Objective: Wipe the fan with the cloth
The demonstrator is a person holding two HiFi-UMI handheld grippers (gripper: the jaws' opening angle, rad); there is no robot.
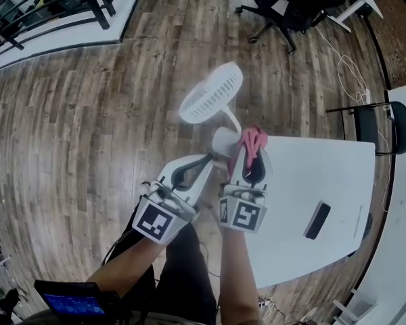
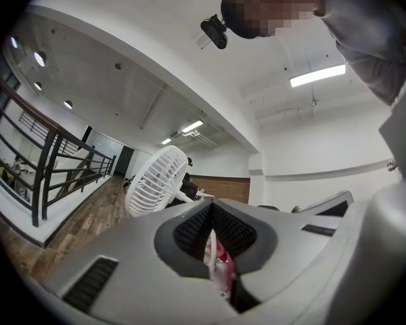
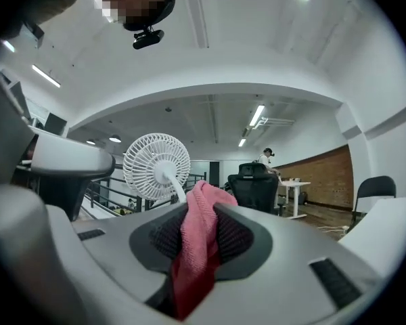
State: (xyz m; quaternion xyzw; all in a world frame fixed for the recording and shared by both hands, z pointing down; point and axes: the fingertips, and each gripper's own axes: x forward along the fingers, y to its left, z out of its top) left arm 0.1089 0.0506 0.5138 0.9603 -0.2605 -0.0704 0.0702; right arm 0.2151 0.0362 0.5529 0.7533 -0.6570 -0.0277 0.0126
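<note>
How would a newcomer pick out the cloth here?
Find the white table at the head view's right, then the corner where the white fan stands. Beside the fan's base, the cloth pokes up from the right gripper, clamped in its jaws; it alone is pink among white and grey things.

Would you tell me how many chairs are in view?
2. A black office chair stands on the floor beyond the fan; another black chair stands beside the white table. Others may be hidden.
</note>
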